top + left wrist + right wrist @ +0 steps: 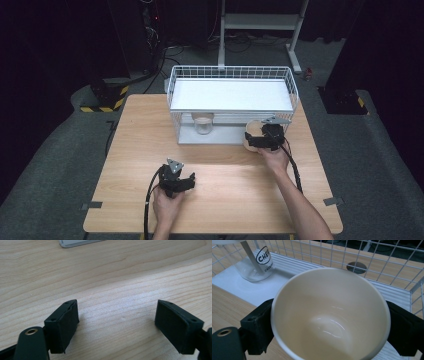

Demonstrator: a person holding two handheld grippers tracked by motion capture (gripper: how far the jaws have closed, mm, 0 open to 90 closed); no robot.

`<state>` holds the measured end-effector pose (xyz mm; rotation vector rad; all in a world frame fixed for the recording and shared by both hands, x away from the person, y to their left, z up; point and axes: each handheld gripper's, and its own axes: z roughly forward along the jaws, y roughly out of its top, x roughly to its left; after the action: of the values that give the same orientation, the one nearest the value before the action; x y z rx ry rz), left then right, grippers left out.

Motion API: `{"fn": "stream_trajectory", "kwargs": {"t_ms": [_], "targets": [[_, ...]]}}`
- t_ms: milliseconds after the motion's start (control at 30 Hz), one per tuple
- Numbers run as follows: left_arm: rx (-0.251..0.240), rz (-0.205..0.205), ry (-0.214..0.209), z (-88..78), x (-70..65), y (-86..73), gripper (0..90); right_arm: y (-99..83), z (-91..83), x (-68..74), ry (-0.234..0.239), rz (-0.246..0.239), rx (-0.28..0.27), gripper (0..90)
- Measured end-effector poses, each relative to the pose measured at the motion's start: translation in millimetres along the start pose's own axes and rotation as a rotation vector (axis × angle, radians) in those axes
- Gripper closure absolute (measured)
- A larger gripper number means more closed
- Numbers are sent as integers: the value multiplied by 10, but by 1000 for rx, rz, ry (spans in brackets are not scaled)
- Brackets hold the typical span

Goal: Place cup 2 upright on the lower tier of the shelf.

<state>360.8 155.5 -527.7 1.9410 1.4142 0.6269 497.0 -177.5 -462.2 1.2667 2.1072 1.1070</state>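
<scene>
Dark floor is surrounding the wooden table where you're holding a cream cup clamped in your right gripper at the wire rack's four o'clock, seemingly for shelving beside the glass jar, while your left gripper is resting wide open and empty.

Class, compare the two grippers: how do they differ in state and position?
The left gripper is open with nothing between its fingers; the right gripper is shut on a cream cup. The left gripper sits over bare table; the right gripper is at the wire rack. Both are black and hand-held.
</scene>
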Motion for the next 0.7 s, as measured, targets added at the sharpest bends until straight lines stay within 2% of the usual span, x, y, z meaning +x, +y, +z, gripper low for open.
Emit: {"fn": "stream_trajectory", "kwargs": {"t_ms": [67,500,700], "targets": [[0,-1,0,0,-1,0,195,-2,15,11,-7,-18,-5,96],[-1,-1,1,0,-3,-1,196,-20,92,-56,-17,-5,-55,95],[0,-2,2,0,-4,-1,197,25,146,-71,-31,-8,-40,95]]}}
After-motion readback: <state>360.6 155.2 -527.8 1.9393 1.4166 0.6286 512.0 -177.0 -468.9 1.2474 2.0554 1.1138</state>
